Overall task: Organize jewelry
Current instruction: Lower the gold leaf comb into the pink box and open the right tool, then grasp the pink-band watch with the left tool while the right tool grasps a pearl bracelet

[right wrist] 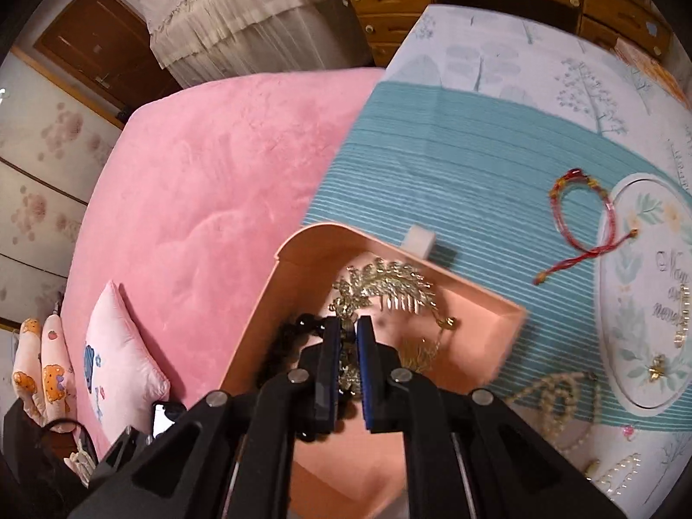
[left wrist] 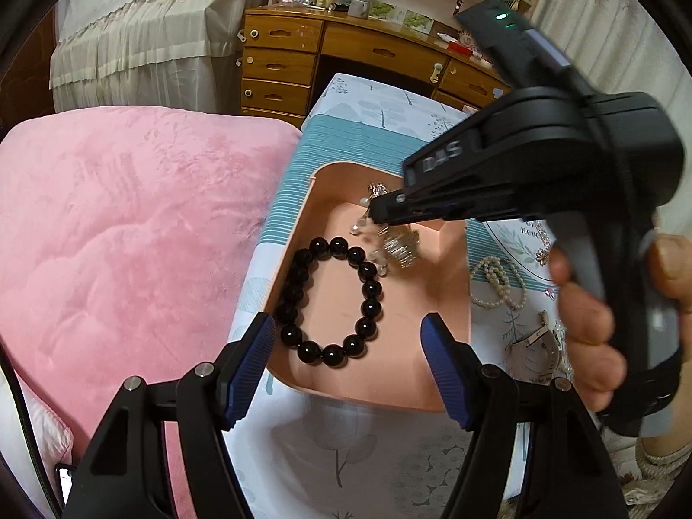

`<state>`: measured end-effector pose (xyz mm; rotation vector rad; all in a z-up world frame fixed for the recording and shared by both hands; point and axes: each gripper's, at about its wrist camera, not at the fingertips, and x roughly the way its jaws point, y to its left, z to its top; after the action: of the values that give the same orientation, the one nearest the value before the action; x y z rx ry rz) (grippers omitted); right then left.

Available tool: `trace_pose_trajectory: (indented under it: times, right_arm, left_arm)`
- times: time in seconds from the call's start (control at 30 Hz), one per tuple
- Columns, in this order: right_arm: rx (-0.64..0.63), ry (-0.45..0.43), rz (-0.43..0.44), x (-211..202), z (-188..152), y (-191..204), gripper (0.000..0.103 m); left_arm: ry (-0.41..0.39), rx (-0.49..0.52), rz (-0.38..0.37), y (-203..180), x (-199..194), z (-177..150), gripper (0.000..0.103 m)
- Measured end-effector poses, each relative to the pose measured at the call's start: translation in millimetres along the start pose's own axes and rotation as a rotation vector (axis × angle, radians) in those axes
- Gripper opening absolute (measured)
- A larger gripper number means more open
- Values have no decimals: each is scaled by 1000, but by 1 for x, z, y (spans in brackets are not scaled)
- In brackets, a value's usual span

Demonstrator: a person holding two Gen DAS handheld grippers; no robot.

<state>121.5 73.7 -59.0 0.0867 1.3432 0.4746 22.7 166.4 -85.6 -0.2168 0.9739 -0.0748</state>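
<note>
A pink tray (left wrist: 450, 302) sits on the patterned cloth and holds a black bead bracelet (left wrist: 331, 298) and a gold comb hairpiece (left wrist: 400, 246). My left gripper (left wrist: 348, 361) is open and empty, hovering over the tray's near end. My right gripper (left wrist: 374, 207) reaches into the tray from the right. In the right wrist view it (right wrist: 348, 328) is shut on a gold and pearl ornament (right wrist: 348, 372), just above the gold comb hairpiece (right wrist: 389, 287). The black bracelet (right wrist: 285, 341) peeks out at the left of its fingers.
Loose on the cloth right of the tray lie a pearl necklace (left wrist: 497, 281), a red string bracelet (right wrist: 579, 225), small gold pieces (right wrist: 659, 367) and a watch-like item (left wrist: 536, 346). A pink blanket (left wrist: 129, 233) borders the left. A wooden desk (left wrist: 346, 56) stands beyond.
</note>
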Motion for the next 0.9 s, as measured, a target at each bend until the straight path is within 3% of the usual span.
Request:
trace_pose_trajectory:
  times: [0.1, 0.2, 0.47, 0.63, 0.73, 0.8, 0.9]
  right_arm:
    - [-11, -15, -70, 4, 2, 3, 10]
    - [-2, 9, -2, 3, -1, -1, 10]
    - [-30, -41, 46, -29, -30, -13, 10]
    - [-55, -122, 30, -53, -51, -26, 10]
    - [-58, -222, 48, -74, -68, -39, 10]
    - [-53, -277, 33, -88, -76, -47, 10]
    - [-57, -334, 21, -107, -88, -60, 10]
  left_arm:
    - [-6, -3, 10, 1, -1, 1, 69]
    - [-15, -4, 12, 0, -2, 1, 70]
    - [-16, 27, 17, -12, -1, -2, 71]
    - [-20, 60, 17, -25, -3, -4, 71]
    - [-26, 85, 18, -36, -4, -5, 71]
    - [-31, 102, 23, -43, -6, -7, 79]
    - [-45, 129, 29, -55, -9, -8, 80]
